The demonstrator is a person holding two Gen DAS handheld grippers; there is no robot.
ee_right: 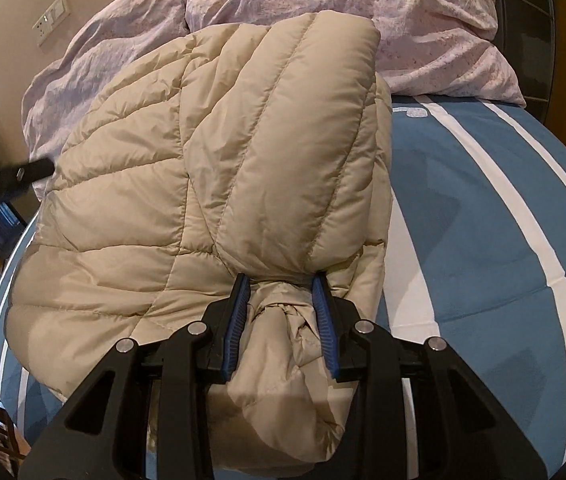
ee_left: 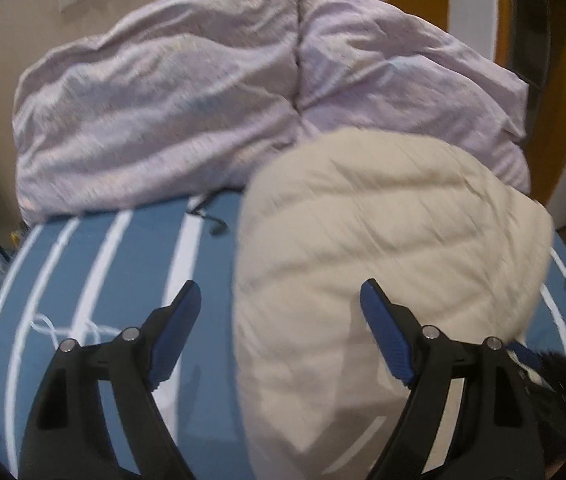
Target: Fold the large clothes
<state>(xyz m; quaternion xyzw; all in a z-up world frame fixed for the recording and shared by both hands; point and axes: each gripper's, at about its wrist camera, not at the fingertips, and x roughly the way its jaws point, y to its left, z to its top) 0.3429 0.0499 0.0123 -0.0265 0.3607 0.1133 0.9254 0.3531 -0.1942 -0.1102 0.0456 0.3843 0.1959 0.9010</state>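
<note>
Your right tongs [ee_right: 281,300] are closed down on a bunched end of the beige puffer jacket [ee_right: 203,168], which looks like a sleeve cuff or a gathered hem corner; the quilted fabric is pinched between the two blue pads and balloons out ahead of them. The rest of the jacket lies ahead of and to the left of those tongs on the blue bed cover [ee_right: 483,220] with white stripes, and one padded panel is already laid over the body, so you seem to be holding this end in order to carry it across for the next fold. Your left tongs [ee_left: 281,308] stand wide open with nothing between them, hovering above the jacket's left edge: the right pad sits over the beige fabric [ee_left: 383,240], the left pad over bare bed cover [ee_left: 95,280]. That placement suggests you mean to pin or pick up that edge while the right side moves, though this is only a reading of the pose. Beyond the jacket, at the far end from both tongs, lilac pillows [ee_left: 163,112] are heaped against the wall. The left view is smeared by motion blur, so seams and edges there are hard to make out. The jacket's near end is cut off beneath both tongs, its collar and zip are not visible, and a small dark cord [ee_left: 211,220] on the bed cover is too blurred to identify.
</note>
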